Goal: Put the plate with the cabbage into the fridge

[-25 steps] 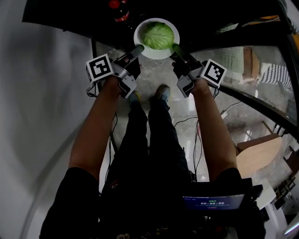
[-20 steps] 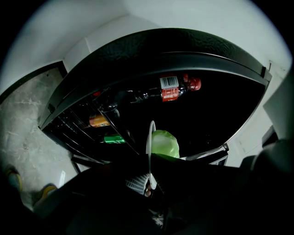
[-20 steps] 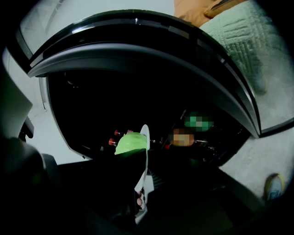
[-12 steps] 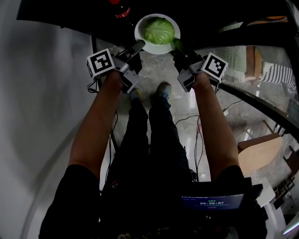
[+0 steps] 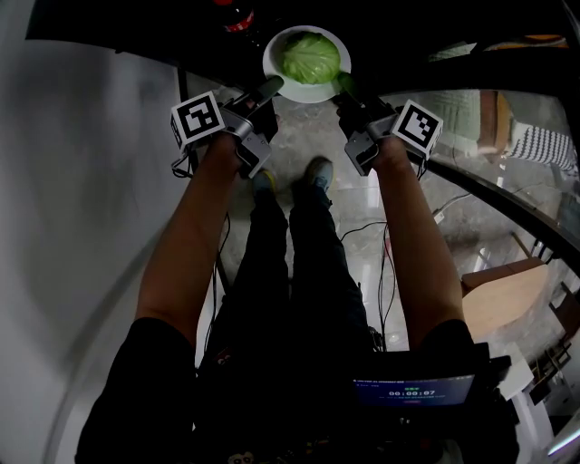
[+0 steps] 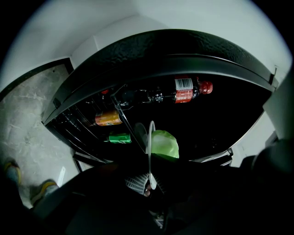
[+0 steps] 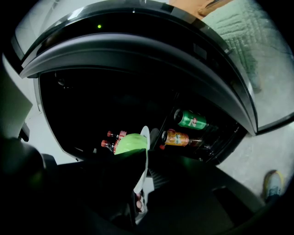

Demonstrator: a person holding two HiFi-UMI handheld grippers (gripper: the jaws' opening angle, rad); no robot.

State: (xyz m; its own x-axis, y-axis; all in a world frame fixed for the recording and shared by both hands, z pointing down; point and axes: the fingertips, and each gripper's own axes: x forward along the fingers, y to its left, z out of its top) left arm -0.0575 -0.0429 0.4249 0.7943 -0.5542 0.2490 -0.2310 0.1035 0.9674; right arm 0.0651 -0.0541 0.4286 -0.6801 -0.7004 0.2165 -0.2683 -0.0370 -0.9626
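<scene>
Head view: the plate (image 5: 313, 91) with the cabbage (image 5: 309, 56) on it is at the far end of the scene, against the dark opening of the fridge (image 5: 118, 32). The left gripper (image 5: 263, 93) has its near-left rim and the right gripper (image 5: 349, 91) its near-right rim. A cola bottle (image 5: 237, 18) lies just left of the plate, further in. The person's shoes (image 5: 288, 179) are on the floor below, near the fridge.

Left gripper view: the plate (image 6: 150, 151) shows edge-on, with the jaws closed tight on its rim and the cabbage (image 6: 164, 143) to the right of it. Ahead, the fridge is open, with a cola bottle (image 6: 179, 92) lying on a shelf. An orange drink (image 6: 108, 118) and a green can (image 6: 119, 137) sit in the racks at left.

Right gripper view: the jaws are pinched nearly together on the plate (image 7: 143, 151) rim, with the cabbage (image 7: 130, 143) to the left of it. The green can (image 7: 192, 120) and the orange drink (image 7: 181, 138) are at right.

Progress, as I judge it: the plate is picked up, carried over and at the fridge mouth, level, with the cabbage in place. I can't tell whether it touches a shelf. Left to do: push it in, set it on a shelf, let go with both grippers and back out.
</scene>
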